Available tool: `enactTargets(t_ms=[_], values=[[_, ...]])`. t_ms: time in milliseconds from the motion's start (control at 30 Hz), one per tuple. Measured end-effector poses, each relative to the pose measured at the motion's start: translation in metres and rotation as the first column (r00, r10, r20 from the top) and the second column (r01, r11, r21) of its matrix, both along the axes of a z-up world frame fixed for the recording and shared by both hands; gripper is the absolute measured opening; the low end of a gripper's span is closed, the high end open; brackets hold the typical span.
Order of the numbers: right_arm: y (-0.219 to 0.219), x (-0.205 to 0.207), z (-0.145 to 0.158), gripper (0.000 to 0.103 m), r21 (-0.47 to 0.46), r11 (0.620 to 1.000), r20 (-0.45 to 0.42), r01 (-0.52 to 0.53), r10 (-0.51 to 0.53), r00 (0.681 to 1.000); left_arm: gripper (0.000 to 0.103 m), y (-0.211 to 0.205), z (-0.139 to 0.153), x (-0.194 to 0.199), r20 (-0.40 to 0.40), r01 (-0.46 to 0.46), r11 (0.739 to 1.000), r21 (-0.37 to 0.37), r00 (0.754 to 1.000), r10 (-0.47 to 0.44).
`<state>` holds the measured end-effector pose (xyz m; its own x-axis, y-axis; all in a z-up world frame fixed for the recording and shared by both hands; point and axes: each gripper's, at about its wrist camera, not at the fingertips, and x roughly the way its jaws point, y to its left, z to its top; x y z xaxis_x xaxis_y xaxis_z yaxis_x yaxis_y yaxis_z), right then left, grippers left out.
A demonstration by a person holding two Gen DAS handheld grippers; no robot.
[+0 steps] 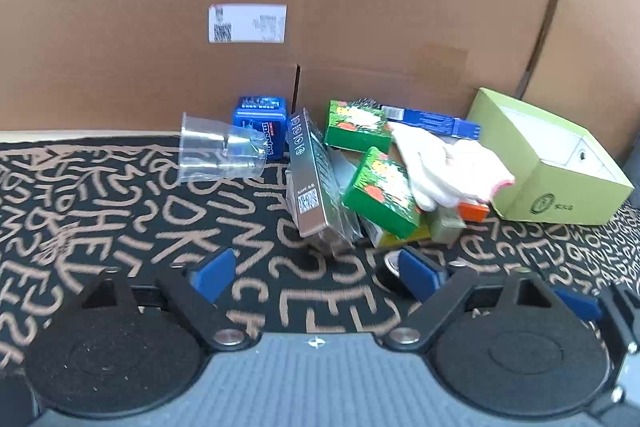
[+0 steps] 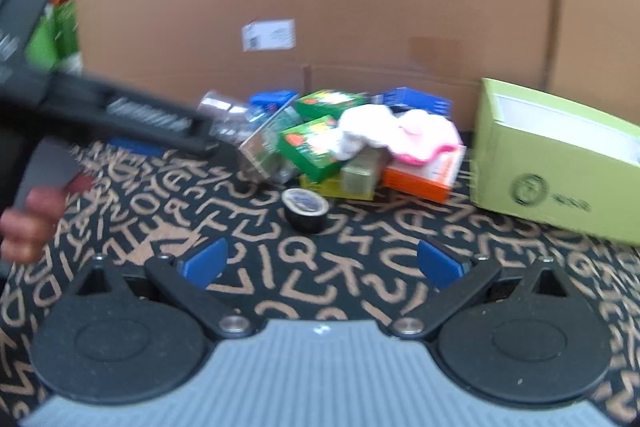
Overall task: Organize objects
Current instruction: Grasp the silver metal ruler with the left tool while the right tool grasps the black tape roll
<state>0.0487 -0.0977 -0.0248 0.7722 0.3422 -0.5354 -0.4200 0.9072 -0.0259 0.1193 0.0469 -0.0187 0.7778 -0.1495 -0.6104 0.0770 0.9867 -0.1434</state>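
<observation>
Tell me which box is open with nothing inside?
The big light-green box on the right, beside the pile. Its top is open, showing bare white walls; the small dark-green boxes are shut.

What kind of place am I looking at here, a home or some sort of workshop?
Likely a makeshift tabletop set for practising tidying, not a lived-in room: a letter-patterned cloth, a plain cardboard backdrop, and a heap of small boxes beside an open green box.

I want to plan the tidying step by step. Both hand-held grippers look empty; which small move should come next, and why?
Probably ease the right hand-held gripper forward to the black tape roll. Its jaws are open and empty, and the roll lies alone on the mat, nearest to it and apart from the pile, with the open green box to its right.
</observation>
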Motion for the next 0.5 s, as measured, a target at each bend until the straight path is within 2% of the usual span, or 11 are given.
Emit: enactTargets(t_ms=[133,300,333,367,433,500], values=[[0.012,0.024,-0.006,0.091,-0.021,0.999,-0.02,-0.043,0.043,0.999,0.076,0.002,-0.007,0.03,-0.03,0.005,1.0,-0.011,1.0,-0.005],[0.021,0.053,-0.014,0.076,-0.017,0.997,-0.066,-0.078,0.077,0.995,0.054,0.004,-0.013,0.055,-0.068,0.043,0.998,-0.047,0.997,-0.046],[0.023,0.057,-0.015,0.07,-0.016,0.996,-0.071,-0.083,0.082,0.994,0.05,0.004,-0.014,0.059,-0.074,0.048,0.997,-0.053,0.996,-0.052],[0.025,0.062,-0.016,0.066,-0.017,0.996,-0.076,-0.087,0.085,0.993,0.037,0.005,-0.015,0.062,-0.082,0.058,0.996,-0.062,0.995,-0.062],[0.027,0.067,-0.021,0.042,-0.018,0.996,-0.092,-0.093,0.091,0.992,0.032,0.006,-0.019,0.065,-0.09,0.083,0.993,-0.088,0.992,-0.091],[0.026,0.065,-0.022,0.033,-0.023,0.997,-0.082,-0.079,0.077,0.994,0.027,0.006,-0.021,0.063,-0.084,0.098,0.992,-0.08,0.991,-0.105]])
